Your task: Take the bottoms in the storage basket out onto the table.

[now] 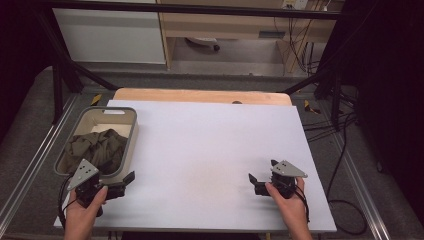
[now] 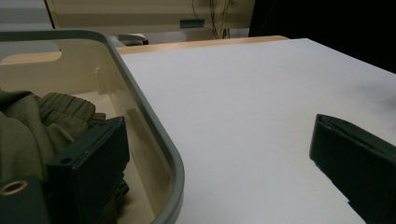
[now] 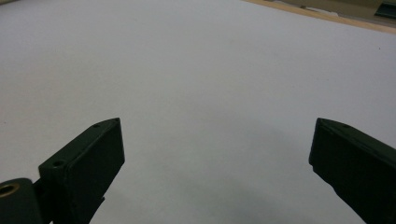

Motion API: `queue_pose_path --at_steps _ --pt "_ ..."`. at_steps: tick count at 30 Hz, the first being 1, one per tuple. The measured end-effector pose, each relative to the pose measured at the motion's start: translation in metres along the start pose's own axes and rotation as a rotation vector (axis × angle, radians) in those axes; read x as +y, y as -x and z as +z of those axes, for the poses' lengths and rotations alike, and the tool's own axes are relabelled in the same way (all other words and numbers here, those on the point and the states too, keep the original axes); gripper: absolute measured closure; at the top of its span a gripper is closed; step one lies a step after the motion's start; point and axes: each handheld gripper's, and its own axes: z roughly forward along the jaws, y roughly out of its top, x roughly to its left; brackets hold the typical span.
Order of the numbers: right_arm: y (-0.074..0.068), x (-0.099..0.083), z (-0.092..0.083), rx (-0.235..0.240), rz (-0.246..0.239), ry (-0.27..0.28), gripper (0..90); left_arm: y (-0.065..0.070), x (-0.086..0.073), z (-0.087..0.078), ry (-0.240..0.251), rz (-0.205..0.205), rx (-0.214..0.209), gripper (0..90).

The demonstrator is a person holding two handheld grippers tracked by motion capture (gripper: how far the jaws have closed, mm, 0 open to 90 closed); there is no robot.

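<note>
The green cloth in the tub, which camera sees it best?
The high view: it looks down on the whole crumpled green cloth lying inside the tub. The left gripper view catches part of it close up, behind the tub's rim. The right gripper view faces the white tabletop.

Left gripper [image 1: 120, 182] held low with jaws wide apart, right gripper [image 1: 260, 177] likewise, jaws spread

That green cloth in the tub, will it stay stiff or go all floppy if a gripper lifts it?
Probably floppy: the green cloth lies crumpled in soft folds inside the tub, so it should droop and unfold when lifted. It looks light. Its ribbed edge may give jaws something to catch, so it likely won't slip easily.
</note>
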Motion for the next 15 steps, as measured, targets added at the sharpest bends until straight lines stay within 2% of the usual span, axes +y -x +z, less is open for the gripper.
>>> queue_pose_path --at_steps 2,4,6,9,11,13,14,15 --pt "0.000 -0.001 0.000 -0.004 -0.001 -0.009 4.4 -0.001 -0.001 0.000 -0.013 -0.030 -0.013 4.8" --pt "0.000 -0.001 0.000 0.002 -0.004 -0.013 4.3 -0.002 -0.002 -0.002 -0.002 -0.042 -0.018 5.0" --pt "-0.001 -0.001 0.000 0.000 -0.006 -0.019 4.4 -0.002 -0.001 -0.004 0.010 -0.017 0.015 5.3" --pt "-0.001 0.000 0.000 0.000 -0.003 -0.028 4.4 -0.003 0.000 -0.006 0.019 -0.014 0.022 5.3" --pt "-0.002 0.000 0.000 0.004 -0.007 -0.027 4.3 -0.004 0.002 -0.008 0.023 0.003 0.038 5.3" --pt "-0.003 -0.001 0.000 0.006 -0.015 -0.030 4.4 -0.004 0.007 -0.010 0.029 0.016 0.049 5.3" --pt "-0.004 0.000 0.000 0.008 -0.017 -0.032 4.3 -0.005 0.015 -0.013 0.049 0.027 0.056 5.3" --pt "-0.004 0.000 0.000 0.008 -0.017 -0.032 4.3 -0.005 0.015 -0.013 0.049 0.027 0.056 5.3"
